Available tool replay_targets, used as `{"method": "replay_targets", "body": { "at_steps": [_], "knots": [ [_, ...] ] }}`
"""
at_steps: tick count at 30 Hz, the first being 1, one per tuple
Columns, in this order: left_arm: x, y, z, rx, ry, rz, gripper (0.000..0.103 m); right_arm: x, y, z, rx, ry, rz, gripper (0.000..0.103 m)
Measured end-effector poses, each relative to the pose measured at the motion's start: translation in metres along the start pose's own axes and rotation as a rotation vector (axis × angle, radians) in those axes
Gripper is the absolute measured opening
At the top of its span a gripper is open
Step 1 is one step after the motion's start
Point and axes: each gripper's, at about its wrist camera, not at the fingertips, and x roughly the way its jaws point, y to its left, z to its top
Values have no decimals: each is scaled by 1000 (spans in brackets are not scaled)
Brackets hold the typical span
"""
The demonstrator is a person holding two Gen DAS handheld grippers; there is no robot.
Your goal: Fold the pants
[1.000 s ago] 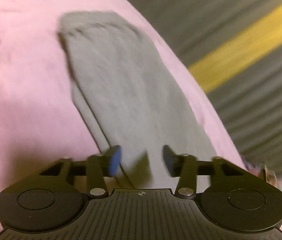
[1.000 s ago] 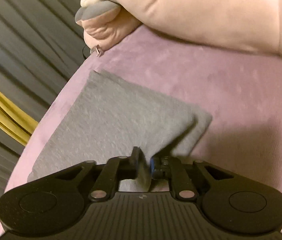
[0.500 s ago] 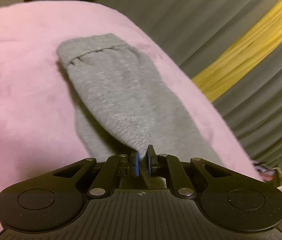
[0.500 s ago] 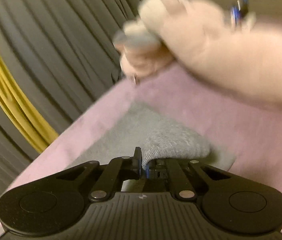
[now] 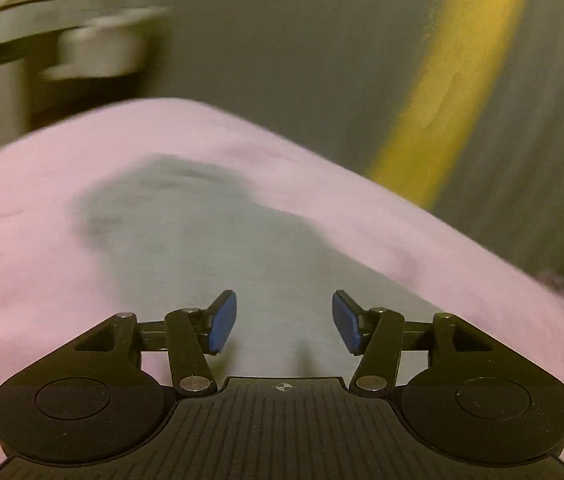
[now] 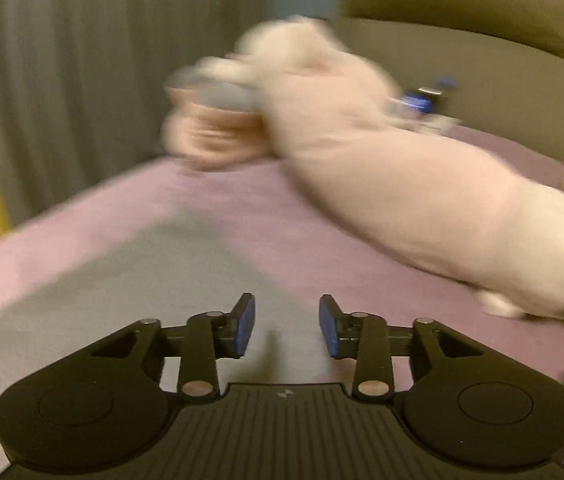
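Both grippers released. Left gripper (image 5: pixel 284 322): jaws apart, blue pads (image 5: pixel 223 322) clear of fabric, nothing between them; jaws have just been opening. Right gripper (image 6: pixel 286 326): same condition, jaws apart, pads (image 6: pixel 246 325) gripping nothing, have just been opening.

Items, largest first:

1. Pink cover (image 5: pixel 21 260) – soft surface, fills lower half of both views. Reads more purple in right wrist view (image 6: pixel 322 216). Far edge drops off to dark background.

2. Grey curtain (image 5: pixel 282 32) w/ yellow band (image 5: pixel 450 92) – behind the surface, left wrist view. Heavy blur. Same curtain (image 6: pixel 81 60) at left of right wrist view.

3. Pants (image 5: pixel 209 248) – grey knit, lying flat on pink cover, directly ahead of and below left gripper. Far end rounded; outline blurred, fold layers not discernible. In right wrist view pants (image 6: pixel 129 280) lie ahead-left of the jaws, tapering to a point toward far edge of the cover.

4. Pale plush toy (image 6: pixel 382 184) – lying on the cover beyond and right of right gripper, apart from pants. Blurred; grey patch near its head end.

5. Olive upholstered backrest (image 6: pixel 482 40) – behind the plush.

6. Small blue-and-white object (image 6: pixel 422 100) – behind the plush; too blurred to ID.

7. Shelving/clutter (image 5: pixel 61 32) – upper left, left wrist view. Unreadable.
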Motion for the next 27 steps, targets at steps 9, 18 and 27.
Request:
{"method": "replay_targets", "body": {
  "at_steps": [9, 18, 27],
  "knots": [
    [104, -116, -48, 412, 86, 40, 59, 45, 82, -33, -232, 232, 267, 67],
    [92, -89, 10, 331, 76, 83, 57, 57, 20, -29, 152, 219, 353, 60],
    [28, -41, -57, 199, 186, -37, 73, 35, 3, -31, 152, 201, 181, 41]
  ]
}}
